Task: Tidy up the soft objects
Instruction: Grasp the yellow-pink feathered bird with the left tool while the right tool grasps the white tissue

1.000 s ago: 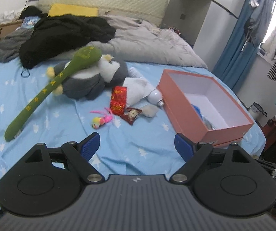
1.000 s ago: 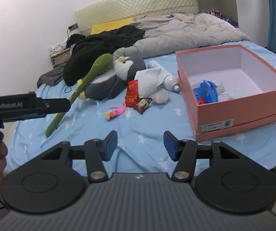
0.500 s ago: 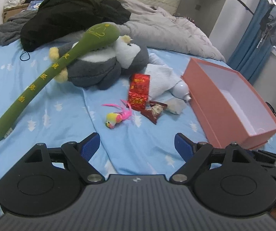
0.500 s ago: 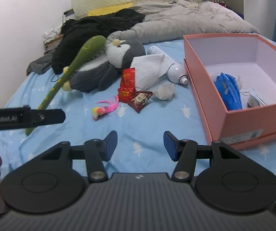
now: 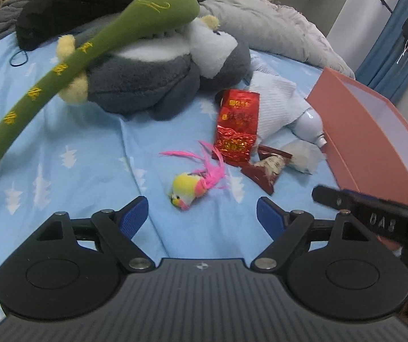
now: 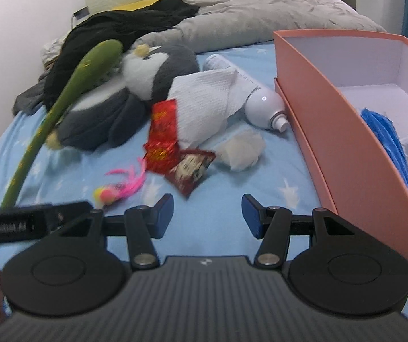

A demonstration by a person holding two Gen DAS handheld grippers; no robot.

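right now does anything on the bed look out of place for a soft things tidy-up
Yes. Among the plush items lie things that are not soft toys: a white spray bottle tipped on its side against the pink box, and a red foil packet with a smaller dark red wrapper loose on the sheet.

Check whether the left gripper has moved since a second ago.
Yes. The left gripper has advanced over the bed toward the small yellow-and-pink feathered toy, which together with the orange cardboard box now looms larger in the left wrist view.
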